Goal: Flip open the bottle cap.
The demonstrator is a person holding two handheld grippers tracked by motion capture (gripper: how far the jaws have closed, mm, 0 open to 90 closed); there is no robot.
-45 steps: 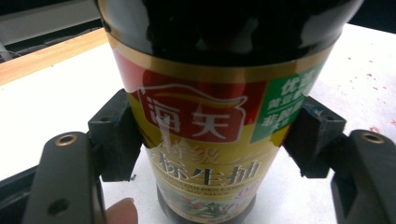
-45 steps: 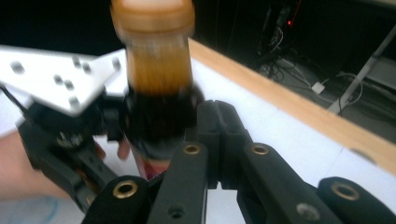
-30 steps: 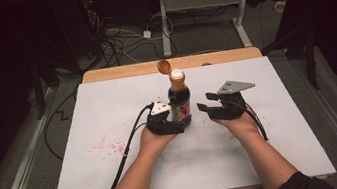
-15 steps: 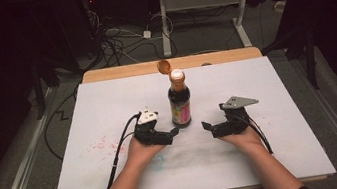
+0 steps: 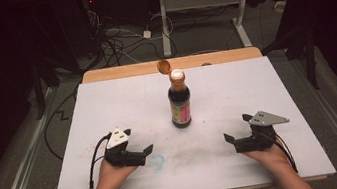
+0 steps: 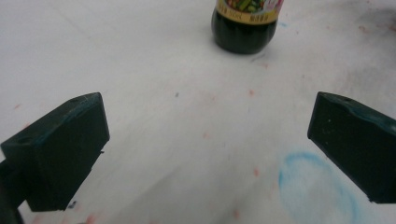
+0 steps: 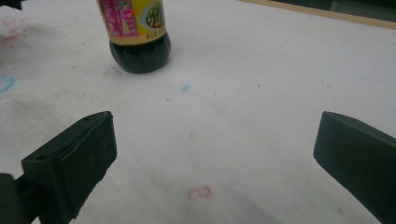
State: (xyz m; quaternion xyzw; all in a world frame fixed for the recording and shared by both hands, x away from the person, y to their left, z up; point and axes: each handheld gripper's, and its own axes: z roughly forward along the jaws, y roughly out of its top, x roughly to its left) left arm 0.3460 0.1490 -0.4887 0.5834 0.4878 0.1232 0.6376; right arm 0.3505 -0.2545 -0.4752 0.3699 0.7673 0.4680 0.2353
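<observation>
Bottle (image 5: 180, 104) is standing upright mid-table, flip cap (image 5: 164, 66) hanging open. Left gripper (image 5: 148, 150) and right gripper (image 5: 228, 138) are resting nearer than the bottle, either side, jaws spread, empty. Step judged: release done; next likely re-approach.

Dark sauce bottle (image 5: 180, 104): stands upright, centre of the high view, slightly above the middle. Dark liquid fills the body; label is yellow, pink and green with a gold band along its lower edge. Orange flip cap (image 5: 165, 66) is hinged open, tilted back to the upper left of the neck. Base (image 6: 242, 36) rests flat on the white table cover.
</observation>
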